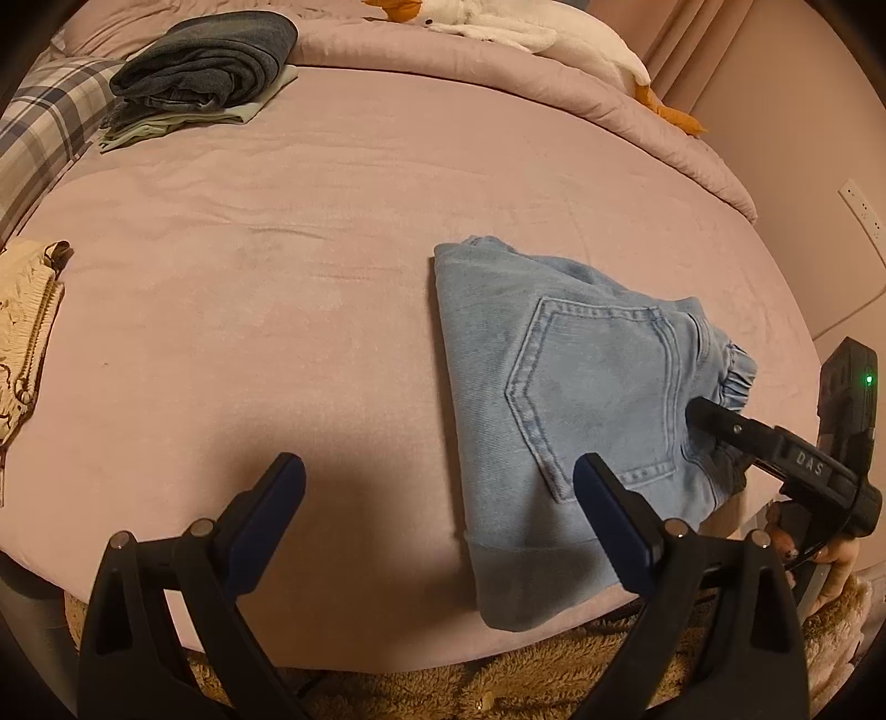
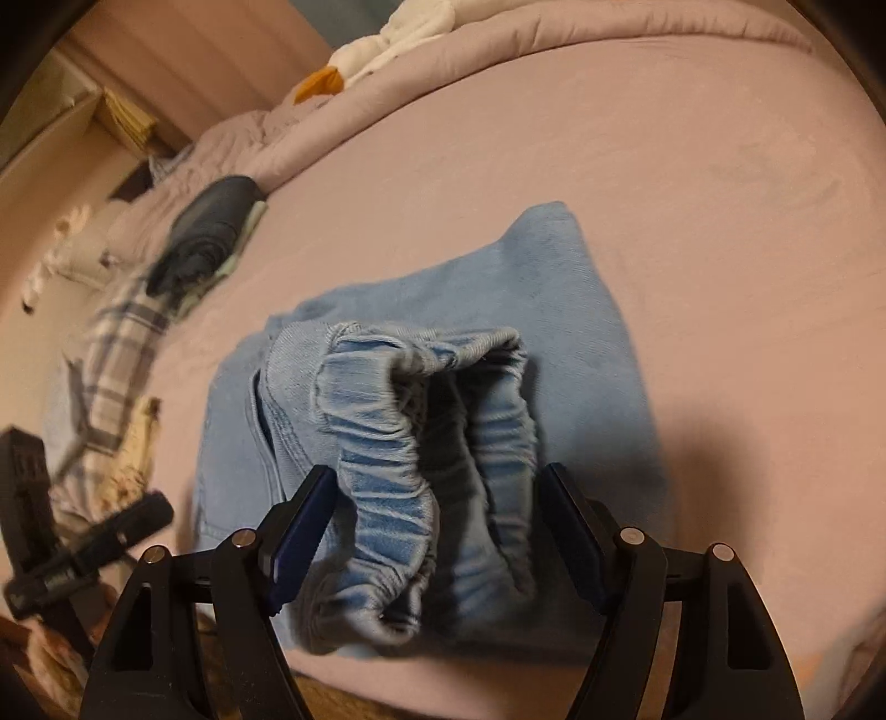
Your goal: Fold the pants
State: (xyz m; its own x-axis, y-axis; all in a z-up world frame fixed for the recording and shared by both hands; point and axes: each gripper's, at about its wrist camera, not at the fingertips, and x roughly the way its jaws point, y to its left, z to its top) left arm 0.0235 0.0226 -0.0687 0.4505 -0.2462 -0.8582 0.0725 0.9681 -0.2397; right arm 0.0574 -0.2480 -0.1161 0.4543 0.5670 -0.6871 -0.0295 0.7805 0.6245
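Light blue jeans (image 1: 559, 399) lie folded on the pink bed near its front edge, back pocket up. My left gripper (image 1: 437, 482) is open and empty, just left of the jeans, with its right finger over their near edge. My right gripper (image 2: 434, 498) is open around the bunched elastic waistband (image 2: 437, 421) of the jeans (image 2: 554, 310); the fingers stand wide on each side and do not pinch the cloth. The right gripper also shows in the left wrist view (image 1: 703, 415), resting at the waistband.
A stack of dark folded clothes (image 1: 210, 66) sits at the bed's far left, with a plaid cloth (image 1: 50, 127) beside it. A cream knitted item (image 1: 22, 327) lies at the left. A white plush goose (image 1: 531, 27) lies on the rolled duvet. A shaggy rug (image 1: 498, 681) lies below the bed edge.
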